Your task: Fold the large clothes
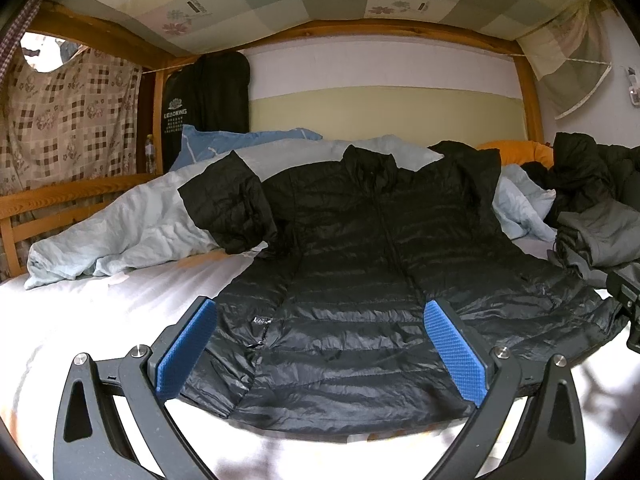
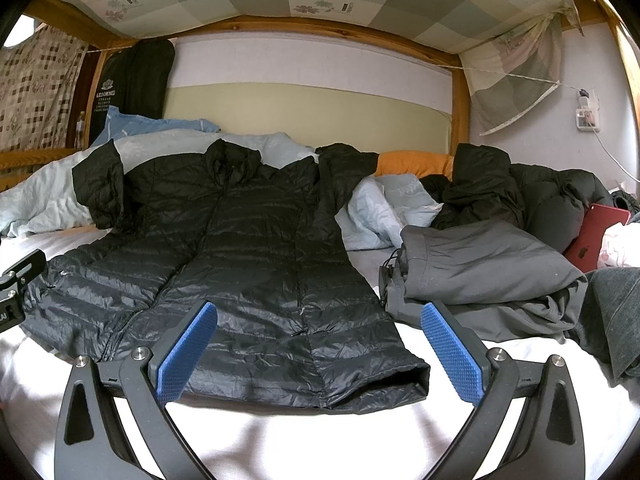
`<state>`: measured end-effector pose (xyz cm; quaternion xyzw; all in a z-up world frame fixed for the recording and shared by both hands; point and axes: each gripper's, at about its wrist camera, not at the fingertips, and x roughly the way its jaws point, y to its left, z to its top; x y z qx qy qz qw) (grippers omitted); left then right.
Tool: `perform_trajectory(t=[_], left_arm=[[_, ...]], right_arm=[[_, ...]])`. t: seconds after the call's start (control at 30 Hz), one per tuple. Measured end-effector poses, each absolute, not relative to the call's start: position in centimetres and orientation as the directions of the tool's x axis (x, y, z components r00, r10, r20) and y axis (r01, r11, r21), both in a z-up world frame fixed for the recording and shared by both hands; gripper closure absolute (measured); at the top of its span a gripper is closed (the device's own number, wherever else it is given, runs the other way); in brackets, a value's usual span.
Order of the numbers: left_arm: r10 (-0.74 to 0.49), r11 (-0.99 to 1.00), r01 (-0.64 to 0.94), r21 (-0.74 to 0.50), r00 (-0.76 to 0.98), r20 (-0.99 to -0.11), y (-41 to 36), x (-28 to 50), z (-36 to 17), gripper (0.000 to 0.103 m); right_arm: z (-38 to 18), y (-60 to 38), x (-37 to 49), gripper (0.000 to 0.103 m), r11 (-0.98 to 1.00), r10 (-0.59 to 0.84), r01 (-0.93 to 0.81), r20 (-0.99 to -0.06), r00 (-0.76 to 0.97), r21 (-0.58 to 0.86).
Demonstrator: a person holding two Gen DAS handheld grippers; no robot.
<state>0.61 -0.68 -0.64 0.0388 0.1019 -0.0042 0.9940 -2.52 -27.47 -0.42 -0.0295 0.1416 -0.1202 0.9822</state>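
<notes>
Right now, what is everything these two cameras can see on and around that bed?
Puffer jacket: one, black, spread flat in the middle of the bed, front up.
Trousers: one, grey, folded to the right of the jacket.
Dark coats: a heap, black, behind the trousers; number unclear.
Duvet: one, pale blue, bunched along the far side.
Pillow: one, blue, far left.
Cushion: one, orange, by the wall.
Tablet: one, red, far right.
Garment bag: one, black, hanging far left.
Sheet: one, white, covering the mattress.
Left gripper: one, black with blue pads, open over the jacket hem.
Right gripper: one, same colours, open over the hem's right corner.
</notes>
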Motion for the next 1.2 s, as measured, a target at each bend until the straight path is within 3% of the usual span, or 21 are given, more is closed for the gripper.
perform_trajectory(t=[0.33, 0.47, 0.73, 0.87, 1.1, 1.2], left_arm=[[0.105, 0.989, -0.08, 0.127, 0.974, -0.199, -0.5, -0.2, -0.5, 0.0], [0.097, 0.981, -0.056, 0.189, 0.971, -0.22, -0.3, 0.0, -0.1, 0.0], [0.034, 0.992, -0.007, 0.128, 0.976, -0.216, -0.6, 0.0, -0.1, 0.0], [0.031, 0.99, -0.006, 0.143, 0.984, -0.175, -1.2, -1.0, 0.2, 0.0], [0.053, 0.991, -0.026, 0.135, 0.978, -0.202, -1.3, -0.5, 0.4, 0.0], [0.028, 0.992, 0.003, 0.13, 0.972, -0.233, -1.1, -0.4, 0.6, 0.0]], right_arm=[[-0.4, -27.5, -2.5, 0.0, 0.969, -0.245, 0.228, -0.27, 0.931, -0.093], [-0.5, -27.5, -2.5, 0.0, 0.97, -0.24, 0.224, -0.272, 0.932, -0.09], [-0.6, -27.5, -2.5, 0.0, 0.972, -0.235, 0.22, -0.274, 0.933, -0.083], [-0.8, -27.9, -2.1, 0.0, 0.975, -0.222, 0.213, -0.305, 0.926, -0.066], [-0.7, -28.5, -2.0, 0.0, 0.976, -0.215, 0.214, -0.316, 0.924, -0.039], [-1.1, -28.7, -1.2, 0.0, 0.981, -0.19, 0.187, -0.404, 0.895, -0.047]])
